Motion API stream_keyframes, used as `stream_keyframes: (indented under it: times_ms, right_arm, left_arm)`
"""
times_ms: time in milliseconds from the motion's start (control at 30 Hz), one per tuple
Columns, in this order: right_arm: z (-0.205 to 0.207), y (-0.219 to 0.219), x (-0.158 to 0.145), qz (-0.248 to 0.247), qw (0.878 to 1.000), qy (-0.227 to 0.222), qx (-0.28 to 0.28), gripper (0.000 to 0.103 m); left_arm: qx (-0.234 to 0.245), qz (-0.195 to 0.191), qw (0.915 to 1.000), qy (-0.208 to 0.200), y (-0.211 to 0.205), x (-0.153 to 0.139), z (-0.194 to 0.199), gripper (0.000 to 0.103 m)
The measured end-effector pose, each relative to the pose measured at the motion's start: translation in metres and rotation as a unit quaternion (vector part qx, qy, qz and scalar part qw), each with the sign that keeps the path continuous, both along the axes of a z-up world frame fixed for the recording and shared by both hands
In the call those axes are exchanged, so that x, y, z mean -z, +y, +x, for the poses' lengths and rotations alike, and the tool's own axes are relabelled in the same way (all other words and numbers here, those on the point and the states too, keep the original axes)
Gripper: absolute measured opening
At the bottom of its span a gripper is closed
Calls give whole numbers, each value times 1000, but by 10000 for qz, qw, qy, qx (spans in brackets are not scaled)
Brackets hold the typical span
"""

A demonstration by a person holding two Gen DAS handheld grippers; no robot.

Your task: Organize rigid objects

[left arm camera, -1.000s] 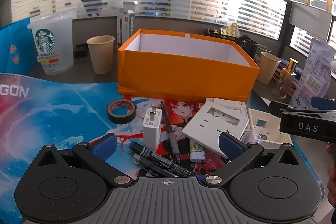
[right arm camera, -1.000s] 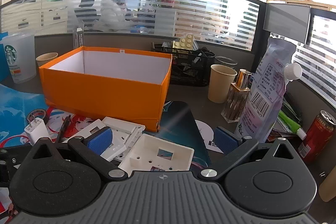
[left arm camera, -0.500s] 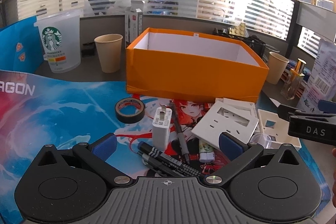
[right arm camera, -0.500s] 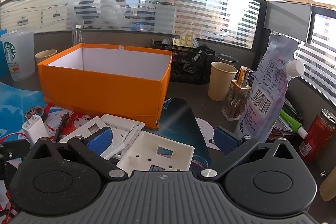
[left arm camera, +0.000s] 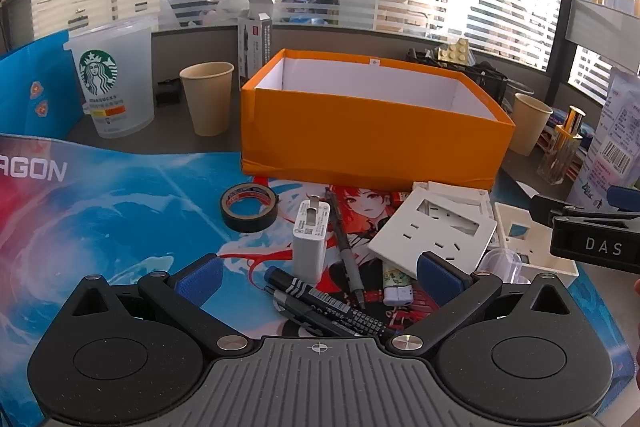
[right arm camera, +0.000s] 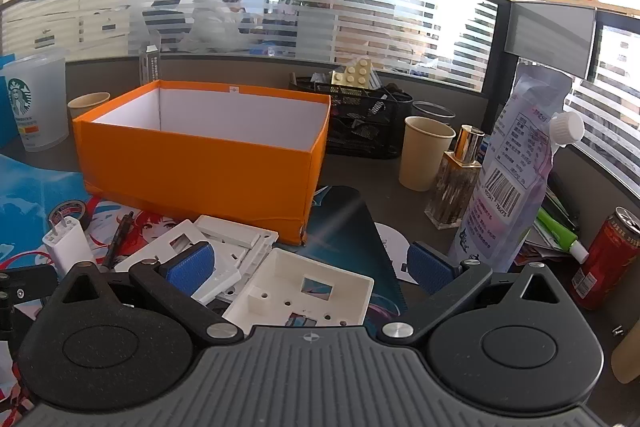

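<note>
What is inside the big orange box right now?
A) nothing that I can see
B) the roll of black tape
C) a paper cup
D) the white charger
A: the orange box shows only bare white inner walls, though its floor is hidden; the tape and white charger lie on the mat in front, and the paper cup stands outside.

The orange box [left arm camera: 372, 135] looks like matt cardboard, white inside. In front of it, the socket plates [left arm camera: 434, 231] and charger [left arm camera: 310, 239] are smooth white plastic; the tape roll [left arm camera: 249, 207] is glossy black. Beside it, the cup [left arm camera: 208, 99] is plain paper.
</note>
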State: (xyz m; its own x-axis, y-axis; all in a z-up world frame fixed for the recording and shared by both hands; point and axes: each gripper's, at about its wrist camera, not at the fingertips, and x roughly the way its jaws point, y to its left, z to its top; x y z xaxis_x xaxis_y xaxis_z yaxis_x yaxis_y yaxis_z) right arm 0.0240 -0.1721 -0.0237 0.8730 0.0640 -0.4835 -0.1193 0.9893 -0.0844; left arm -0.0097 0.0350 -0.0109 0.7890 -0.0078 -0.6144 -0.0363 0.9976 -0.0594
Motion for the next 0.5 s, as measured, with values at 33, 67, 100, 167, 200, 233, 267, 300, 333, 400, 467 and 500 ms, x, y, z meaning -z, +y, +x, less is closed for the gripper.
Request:
stream_keyframes:
  times_ms: [33, 67, 100, 167, 200, 233, 267, 300, 333, 400, 467, 500]
  right_arm:
    - [0, 1, 0, -3, 10000, -1, -1, 103]
    - [0, 1, 0, 0, 10000, -4, 0, 103]
    - [0, 1, 0, 1, 10000, -2, -2, 103]
    - [0, 1, 0, -3, 10000, -4, -2, 103]
    - [0, 1, 0, -8, 10000, -5, 0, 103]
    - [-1, 1, 0, -3, 10000, -4, 2, 103]
    - [0, 1, 0, -2, 10000, -5, 3, 103]
    - [0, 1, 0, 3, 10000, -7, 6, 103]
    - [-1, 1, 0, 9, 10000, -15, 3, 103]
    - [0, 2, 0, 12, 10000, -39, -10, 103]
    - [-4, 3, -2, -27, 9999, -93, -85, 103]
    - [-4, 2, -3, -32, 9998, -97, -147, 103]
  left_arm:
    - [-2, -3, 10000, -2, 0, 0, 0, 103]
    - [-2, 1, 10000, -5, 0, 0, 0, 103]
    - [-3, 8, 10000, -1, 0, 0, 0, 103]
    - [-22, 20, 10000, 2, 1, 0, 0, 103]
    - [-27, 22, 10000, 0, 1, 0, 0, 103]
    - [-34, 24, 10000, 2, 2, 1, 0, 103]
    - [-42, 25, 10000, 2, 4, 0, 0, 103]
    - [-53, 27, 10000, -12, 5, 0, 0, 103]
    - [-75, 37, 10000, -38, 6, -1, 0, 103]
    - [-96, 86, 9999, -69, 11, -3, 0, 103]
    - [-144, 175, 9997, -114, 20, -7, 0, 103]
    - [-191, 220, 9995, -157, 25, -10, -1, 103]
